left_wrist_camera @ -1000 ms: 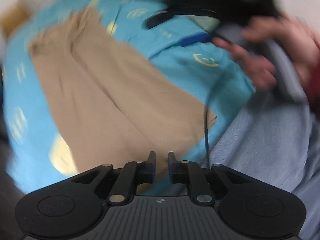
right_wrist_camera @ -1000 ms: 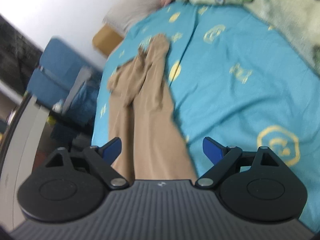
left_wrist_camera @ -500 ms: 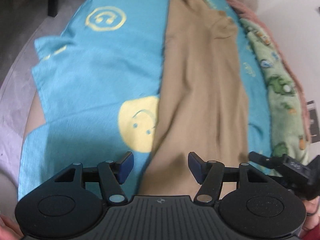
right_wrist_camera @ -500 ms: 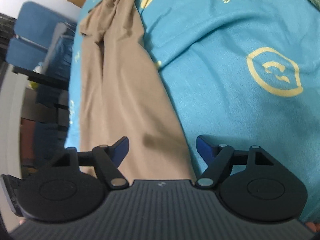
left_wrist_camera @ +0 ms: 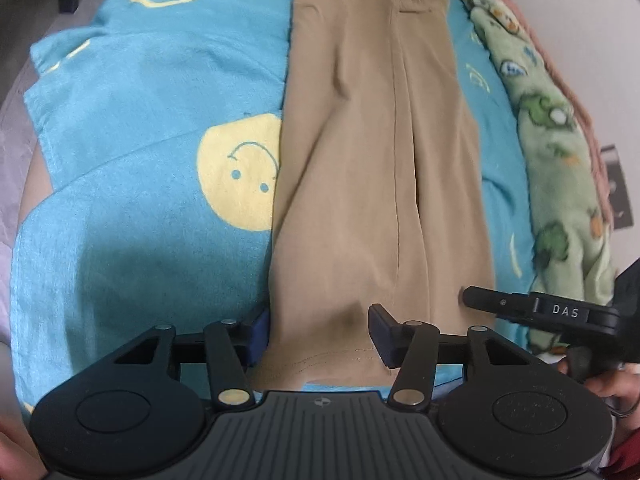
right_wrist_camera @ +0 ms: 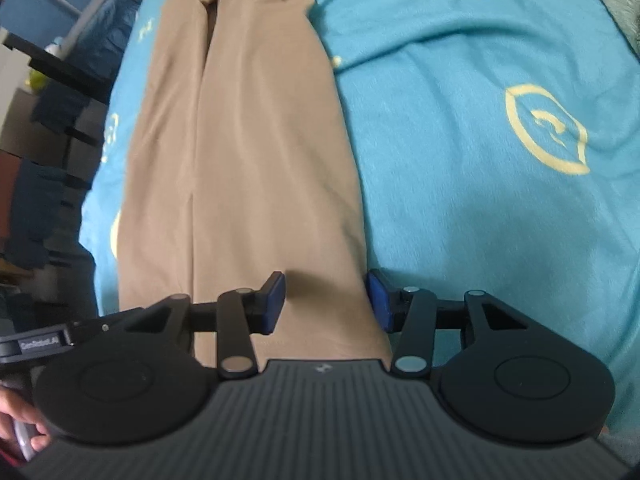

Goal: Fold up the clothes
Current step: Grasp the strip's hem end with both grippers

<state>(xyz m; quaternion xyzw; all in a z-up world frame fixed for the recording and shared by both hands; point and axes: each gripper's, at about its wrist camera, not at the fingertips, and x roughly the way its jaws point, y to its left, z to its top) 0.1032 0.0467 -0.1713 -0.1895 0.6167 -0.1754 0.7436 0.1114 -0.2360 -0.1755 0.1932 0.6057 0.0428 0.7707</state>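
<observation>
Tan trousers lie lengthwise on a blue bedsheet printed with yellow smiley faces, hem end nearest me. My left gripper points down at the hem's left corner. Its jaws are closing, one pad at the cloth's left edge and the other over the fabric, with no visible pinch. My right gripper straddles the right edge of the trousers near the hem. Its jaws are closing too, with fabric between the pads. At the right of the left wrist view, a finger of the right gripper shows.
A green patterned blanket runs along the bed's far side by a white wall. Blue chairs and dark furniture stand beyond the bed's other side. The sheet's edge and grey floor are at the left of the left wrist view.
My left gripper rolled, swung over the trousers and dropped to the hem, its jaws going from nearly shut to apart. My right gripper sank toward the hem and its jaws narrowed.
</observation>
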